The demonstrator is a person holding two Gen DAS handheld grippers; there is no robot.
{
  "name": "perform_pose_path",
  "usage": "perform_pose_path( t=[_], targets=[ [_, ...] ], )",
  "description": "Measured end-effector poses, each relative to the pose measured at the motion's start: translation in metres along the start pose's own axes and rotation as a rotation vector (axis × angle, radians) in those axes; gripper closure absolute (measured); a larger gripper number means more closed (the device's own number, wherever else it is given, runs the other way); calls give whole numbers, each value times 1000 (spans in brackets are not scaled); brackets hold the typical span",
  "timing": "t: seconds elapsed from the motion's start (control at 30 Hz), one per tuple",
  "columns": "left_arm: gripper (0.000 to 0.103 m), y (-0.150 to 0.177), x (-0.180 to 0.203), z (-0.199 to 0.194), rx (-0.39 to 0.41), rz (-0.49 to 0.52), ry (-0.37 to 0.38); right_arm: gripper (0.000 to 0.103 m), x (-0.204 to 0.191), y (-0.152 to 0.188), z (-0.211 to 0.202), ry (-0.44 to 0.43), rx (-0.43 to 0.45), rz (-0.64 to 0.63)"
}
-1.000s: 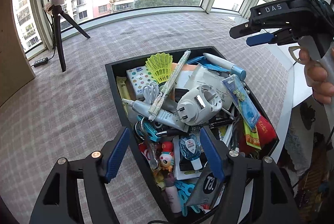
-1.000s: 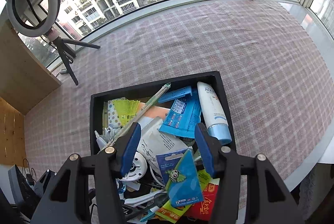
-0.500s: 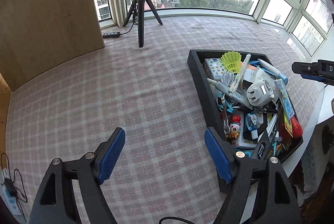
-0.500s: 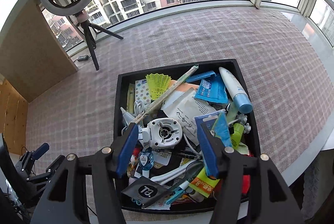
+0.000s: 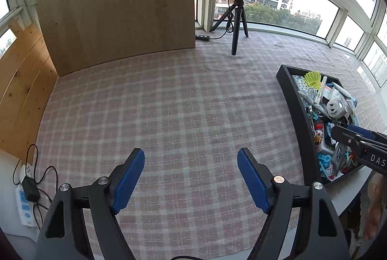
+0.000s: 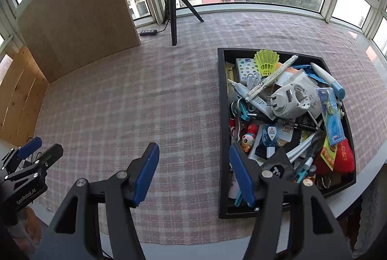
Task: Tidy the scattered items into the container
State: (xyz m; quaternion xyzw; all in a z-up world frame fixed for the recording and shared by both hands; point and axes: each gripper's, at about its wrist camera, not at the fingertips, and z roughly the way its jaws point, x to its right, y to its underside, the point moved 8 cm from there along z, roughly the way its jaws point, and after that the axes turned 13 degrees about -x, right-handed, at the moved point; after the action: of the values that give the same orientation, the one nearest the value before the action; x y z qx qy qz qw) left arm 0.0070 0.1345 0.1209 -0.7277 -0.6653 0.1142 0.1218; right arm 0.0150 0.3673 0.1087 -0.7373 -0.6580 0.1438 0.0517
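The black tray (image 6: pixel 221 114) is heaped with small items, among them a white plug adapter (image 6: pixel 290 100), a yellow-green shuttlecock (image 6: pixel 266 61) and a white tube with a blue cap (image 6: pixel 326 78). In the left wrist view the tray (image 5: pixel 293 100) lies at the far right. My left gripper (image 5: pixel 191 158) is open over bare checked cloth, well left of the tray, with nothing between its fingers. My right gripper (image 6: pixel 193 151) hangs just left of the tray's near corner; its jaws are opening and hold nothing. Each gripper also shows at the other view's edge: left gripper (image 6: pixel 41 147), right gripper (image 5: pixel 346 130).
A pink checked cloth (image 5: pixel 169 102) covers the table. At the back stand a ring light on a tripod (image 6: pixel 173 18) and a wooden board (image 5: pixel 116 5). A white power strip with cables (image 5: pixel 24 202) lies off the left edge. The tray sits near the table's right rim.
Both grippers have swung left, away from above the tray, which now lies to the right in both views. The left jaws stand a little wider than a second ago.
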Motion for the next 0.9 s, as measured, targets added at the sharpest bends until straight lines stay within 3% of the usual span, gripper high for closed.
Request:
perform_pose_path(
  t=[0.4, 0.9],
  targets=[
    [24, 23, -100, -10, 7, -100, 15, 43, -117, 24, 3, -3, 32, -100],
    [24, 31, -133, -2, -8, -90, 47, 42, -173, 36, 11, 19, 66, -117]
  ],
)
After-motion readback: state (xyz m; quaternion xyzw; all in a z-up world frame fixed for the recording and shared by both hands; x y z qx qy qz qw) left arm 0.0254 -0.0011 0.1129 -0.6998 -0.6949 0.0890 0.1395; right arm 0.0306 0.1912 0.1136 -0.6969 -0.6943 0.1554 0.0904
